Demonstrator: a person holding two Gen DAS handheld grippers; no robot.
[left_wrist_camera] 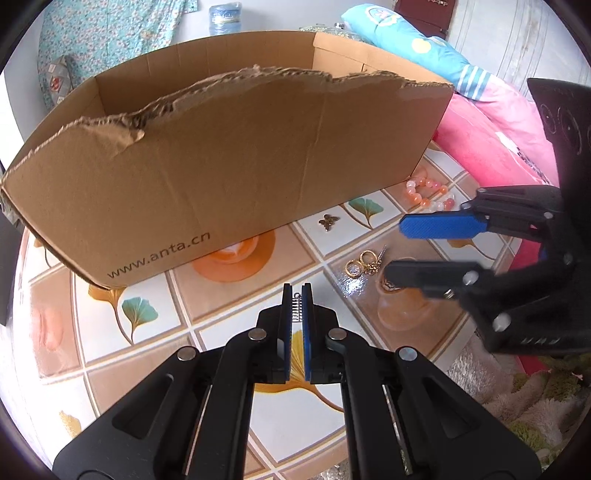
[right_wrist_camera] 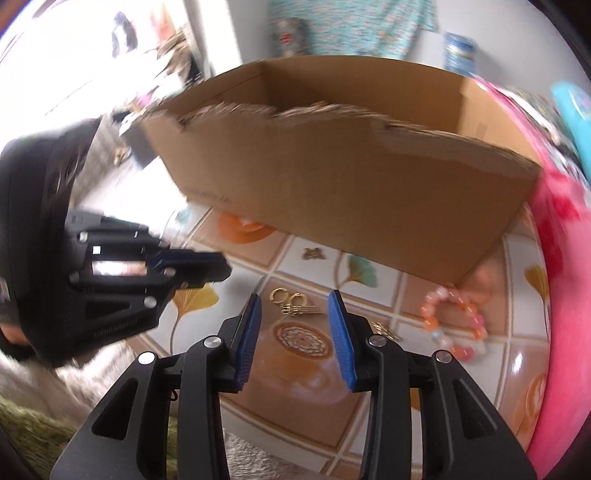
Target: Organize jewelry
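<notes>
My left gripper (left_wrist_camera: 296, 291) is shut on a small silver pendant (left_wrist_camera: 296, 305) and holds it above the patterned tabletop (left_wrist_camera: 236, 306), just in front of the torn cardboard box (left_wrist_camera: 229, 158). My right gripper (right_wrist_camera: 294, 302) is open and empty, hovering just short of the gold earrings (right_wrist_camera: 291, 301). In the left wrist view the right gripper (left_wrist_camera: 397, 245) comes in from the right, above the gold earrings (left_wrist_camera: 364, 262). A butterfly charm (left_wrist_camera: 328, 221) and a pink bead bracelet (left_wrist_camera: 428, 194) lie near the box. The bracelet (right_wrist_camera: 454, 321), the butterfly (right_wrist_camera: 313, 253) and another small gold piece (right_wrist_camera: 384, 329) show in the right wrist view.
The box (right_wrist_camera: 351, 177) is open at the top with a ragged front edge. Pink bedding (left_wrist_camera: 491, 144) borders the table on the right. A fluffy rug (left_wrist_camera: 517, 387) lies below the table's near right edge. A water jug (left_wrist_camera: 225, 16) stands far behind.
</notes>
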